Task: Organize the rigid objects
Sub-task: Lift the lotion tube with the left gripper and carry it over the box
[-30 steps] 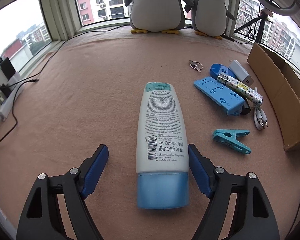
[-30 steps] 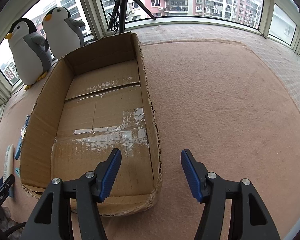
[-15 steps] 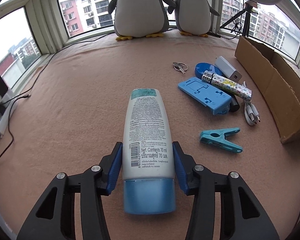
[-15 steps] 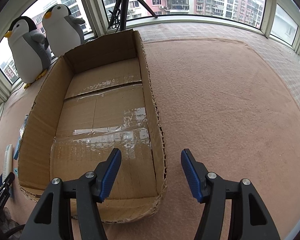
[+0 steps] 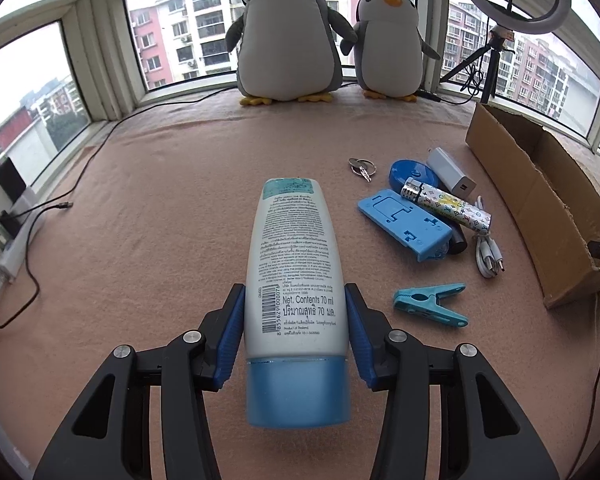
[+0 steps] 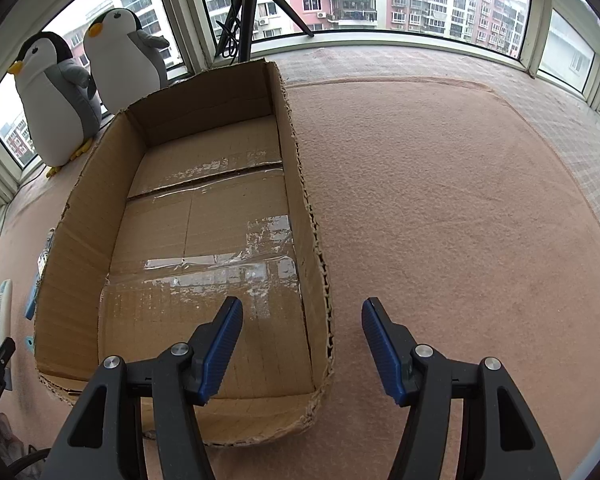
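1. Left gripper [image 5: 295, 334] is clamped on a white lotion bottle [image 5: 294, 264]. Both blue pads press on its sides just above the blue cap [image 5: 298, 392], which points back toward the camera. The far end looks raised a bit off the pink carpet [image 5: 160, 220], but I can't tell that for sure.
2. Just right of the bottle, a teal clothespin [image 5: 430, 305] lies flat on the carpet.
3. A bit further out is a small pile: a blue phone stand [image 5: 404, 222], a patterned tube [image 5: 448, 203] lying across it, a white cable [image 5: 489, 252] beside that, then a white charger [image 5: 451, 170], a blue round thing [image 5: 410, 172] and some keys [image 5: 362, 167].
4. Right gripper [image 6: 302, 346] has its jaws apart with nothing between them. It hangs over the near right corner of the cardboard box [image 6: 312, 240], one finger over the box floor, the other over bare carpet.
5. The box is open on top, with only tape strips on its floor. It sits well to the right of the pile.
6. At the back, two plush penguins [image 5: 288, 32] stand by the window, with a tripod [image 6: 246, 4] next to them.
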`<act>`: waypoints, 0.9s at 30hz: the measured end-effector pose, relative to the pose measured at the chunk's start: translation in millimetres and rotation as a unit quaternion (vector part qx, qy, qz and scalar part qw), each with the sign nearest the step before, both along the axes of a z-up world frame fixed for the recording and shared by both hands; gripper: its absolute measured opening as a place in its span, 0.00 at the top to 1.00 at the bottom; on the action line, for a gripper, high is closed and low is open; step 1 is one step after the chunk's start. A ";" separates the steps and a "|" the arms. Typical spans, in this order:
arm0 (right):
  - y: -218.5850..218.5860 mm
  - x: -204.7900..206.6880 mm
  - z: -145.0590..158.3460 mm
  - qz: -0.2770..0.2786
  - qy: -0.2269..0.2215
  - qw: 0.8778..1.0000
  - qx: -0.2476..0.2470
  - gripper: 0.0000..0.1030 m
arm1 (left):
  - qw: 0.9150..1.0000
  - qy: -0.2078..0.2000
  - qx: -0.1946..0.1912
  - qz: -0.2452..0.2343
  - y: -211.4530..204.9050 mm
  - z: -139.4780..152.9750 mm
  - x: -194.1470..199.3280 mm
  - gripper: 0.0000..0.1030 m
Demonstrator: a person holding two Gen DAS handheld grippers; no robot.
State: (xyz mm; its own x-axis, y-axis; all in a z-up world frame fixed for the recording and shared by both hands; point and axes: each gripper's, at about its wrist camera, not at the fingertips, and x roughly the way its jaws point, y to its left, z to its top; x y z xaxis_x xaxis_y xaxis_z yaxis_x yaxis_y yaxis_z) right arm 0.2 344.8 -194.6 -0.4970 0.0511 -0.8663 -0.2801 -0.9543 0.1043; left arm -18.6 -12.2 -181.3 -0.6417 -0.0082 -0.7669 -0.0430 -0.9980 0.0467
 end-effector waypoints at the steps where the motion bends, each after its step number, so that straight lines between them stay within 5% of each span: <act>1: -0.2 -0.6 -0.1 0.000 0.000 1.000 0.001 0.44 | 1.000 0.002 0.002 -0.001 0.4 3.9 -0.7 0.55; 13: -3.2 -2.4 -0.4 0.001 0.000 1.000 -0.002 0.44 | 0.995 0.037 0.045 -0.083 63.5 57.3 -24.9 0.55; 27: -3.9 -6.2 -3.0 0.005 0.001 1.000 -0.006 0.44 | 0.979 0.006 0.072 -0.189 183.0 47.6 -71.7 0.55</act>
State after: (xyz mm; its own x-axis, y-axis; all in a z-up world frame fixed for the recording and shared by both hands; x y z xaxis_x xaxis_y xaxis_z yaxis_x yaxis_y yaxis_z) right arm -6.0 340.9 -197.6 -0.5000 0.0364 -0.8653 -0.2706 -0.9557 0.1162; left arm -90.3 170.8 -133.7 -0.5864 0.3388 -0.7358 -0.4109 -0.9072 -0.0903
